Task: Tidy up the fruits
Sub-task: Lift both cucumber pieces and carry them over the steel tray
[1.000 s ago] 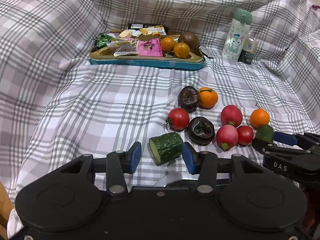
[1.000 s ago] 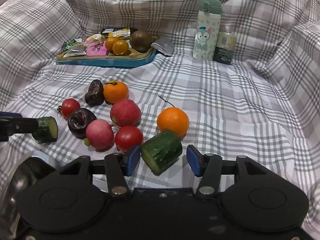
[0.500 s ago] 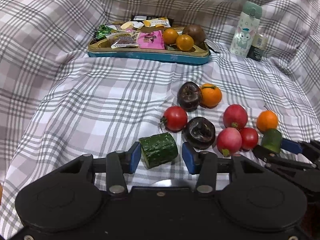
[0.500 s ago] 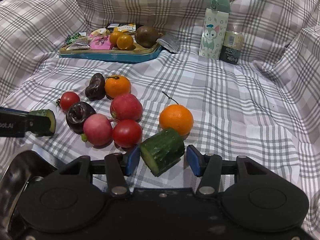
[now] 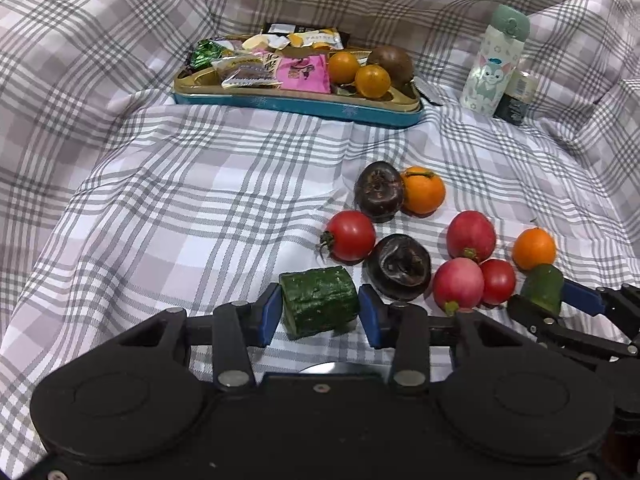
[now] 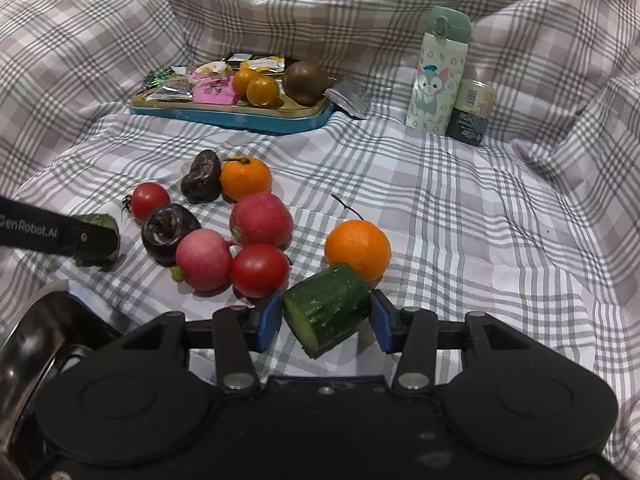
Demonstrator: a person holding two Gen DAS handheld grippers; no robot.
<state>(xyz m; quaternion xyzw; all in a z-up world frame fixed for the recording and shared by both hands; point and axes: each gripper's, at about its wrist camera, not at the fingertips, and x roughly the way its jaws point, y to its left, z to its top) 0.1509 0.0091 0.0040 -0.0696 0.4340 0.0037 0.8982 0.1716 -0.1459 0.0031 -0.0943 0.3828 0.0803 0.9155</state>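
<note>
My left gripper (image 5: 319,314) is shut on a cucumber piece (image 5: 319,300), its blue pads against both sides. My right gripper (image 6: 326,322) is shut on a second cucumber piece (image 6: 328,307), tilted, cut face toward me. Loose on the plaid cloth lie two tomatoes (image 6: 150,200) (image 6: 259,269), two red-pink radishes (image 6: 261,219) (image 6: 203,259), two dark wrinkled fruits (image 6: 202,178) (image 6: 168,232) and two oranges (image 6: 245,178) (image 6: 357,249). The left gripper shows in the right wrist view (image 6: 96,240); the right gripper shows in the left wrist view (image 5: 544,300).
A blue-and-gold tray (image 5: 296,106) at the back holds snack packets, two small oranges and a brown fruit. A cartoon bottle (image 6: 438,76) and a small can (image 6: 472,112) stand at the back right. A metal bowl rim (image 6: 36,332) is at the lower left. Cloth folds rise all round.
Both grippers have closed in on their cucumber pieces, which now sit tight between the pads. The left cucumber has turned more upright; the views have shifted slightly.
</note>
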